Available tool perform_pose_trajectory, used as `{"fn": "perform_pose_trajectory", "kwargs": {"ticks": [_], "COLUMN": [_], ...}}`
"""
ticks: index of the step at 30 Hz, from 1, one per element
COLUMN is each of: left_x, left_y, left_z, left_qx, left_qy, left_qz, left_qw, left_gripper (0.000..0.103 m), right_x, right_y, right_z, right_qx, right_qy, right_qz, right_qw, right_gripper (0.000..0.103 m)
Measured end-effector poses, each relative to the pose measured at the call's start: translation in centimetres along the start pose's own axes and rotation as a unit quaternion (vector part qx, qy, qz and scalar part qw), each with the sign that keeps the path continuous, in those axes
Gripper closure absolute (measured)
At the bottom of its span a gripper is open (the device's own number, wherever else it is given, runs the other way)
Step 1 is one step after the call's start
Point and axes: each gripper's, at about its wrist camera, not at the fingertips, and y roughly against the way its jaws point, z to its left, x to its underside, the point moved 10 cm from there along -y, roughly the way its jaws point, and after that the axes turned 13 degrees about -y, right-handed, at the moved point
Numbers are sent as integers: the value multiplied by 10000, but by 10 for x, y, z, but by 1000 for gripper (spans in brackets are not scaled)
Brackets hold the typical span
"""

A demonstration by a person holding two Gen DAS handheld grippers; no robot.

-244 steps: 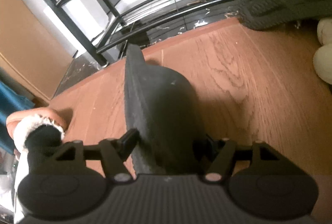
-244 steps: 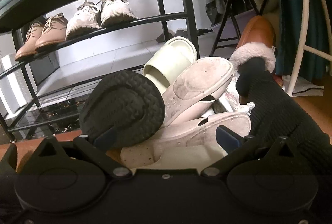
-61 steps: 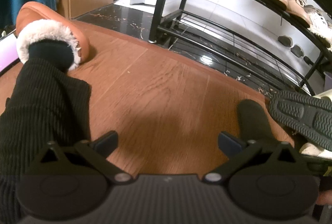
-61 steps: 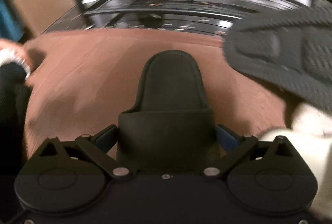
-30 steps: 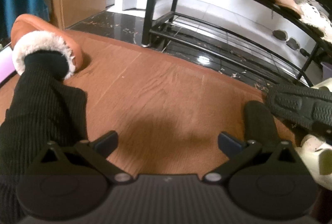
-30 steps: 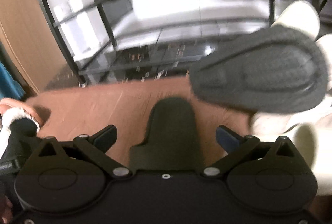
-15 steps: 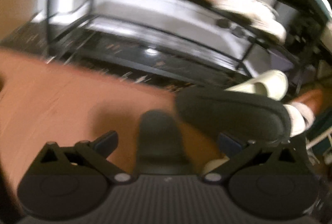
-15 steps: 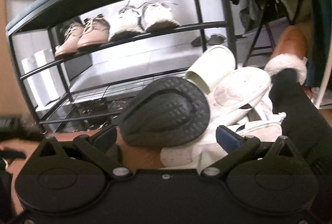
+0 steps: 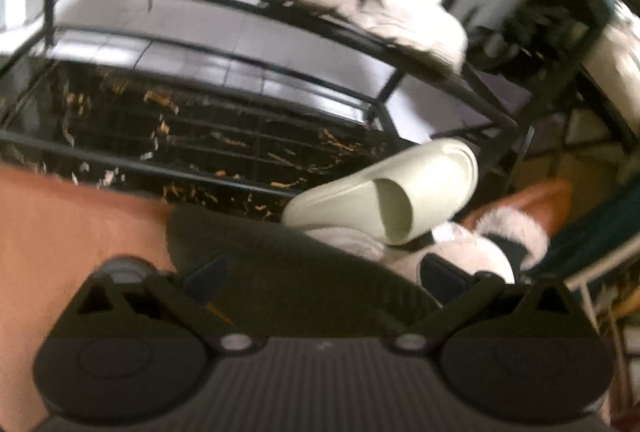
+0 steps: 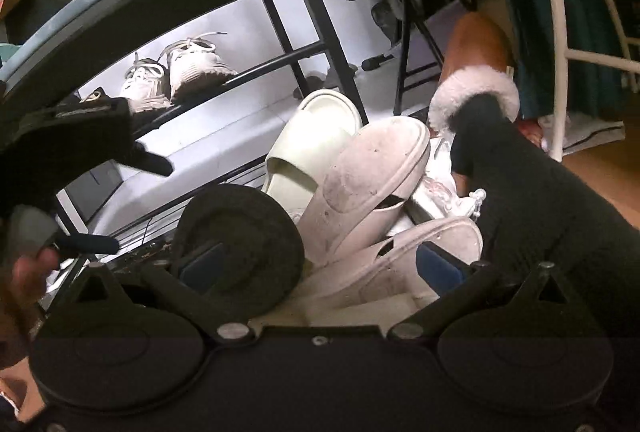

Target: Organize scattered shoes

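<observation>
Both tongs gape empty: left tongs (image 9: 320, 272) have swung from bare floor over the black slipper (image 9: 288, 264)

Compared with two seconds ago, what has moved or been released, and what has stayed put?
The right gripper let go of the black slipper it was carrying; both grippers swung right to the shoe pile. The left gripper, jaws open, now straddles the sole-up black slipper. The cream slide, the pile and the white sneakers on the rack stayed.
</observation>
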Motion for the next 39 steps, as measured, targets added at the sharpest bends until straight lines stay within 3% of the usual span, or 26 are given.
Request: {"fn": "perform_pose_trajectory", "kwargs": {"ticks": [5,8,10,13,17,26,30,34,39], "left_x": [-2,-1,3,6,14,16,16,20,35], "left_y": [-19,-38,-48,-56,-71,-67,-54,-37,-24], "left_z": [-5,-11,-11,-10,-16,-13,-14,-4,25], "left_qx": [240,173,-57,-305,-189,-230,-270,-262,-428], "left_qy": [406,285,96,-90,-84,122,-151,-283,-173], "left_qz": [249,562,716,697,956,880,924,1121,1318], "left_qw": [9986,9979,9974,9971,9952,9958,9952,9930,9902], "left_gripper": [1,1,1,1,1,5,13,34,36], "right_x": [8,9,11,12,16,23,24,21,21], "right_y": [-5,-7,-9,-12,-15,-21,-18,-19,-20], "right_z": [3,2,0,-2,2,0,4,-1,-2], "right_qx": [-139,-112,-60,-38,-54,37,-42,66,103], "right_qy": [95,39,-27,-61,81,76,207,48,29], "right_qz": [164,221,284,304,340,546,497,480,513], "right_qw": [9997,9997,9996,9995,9994,9985,9985,9988,9986], "right_gripper": [0,0,0,0,0,0,0,0,0]}}
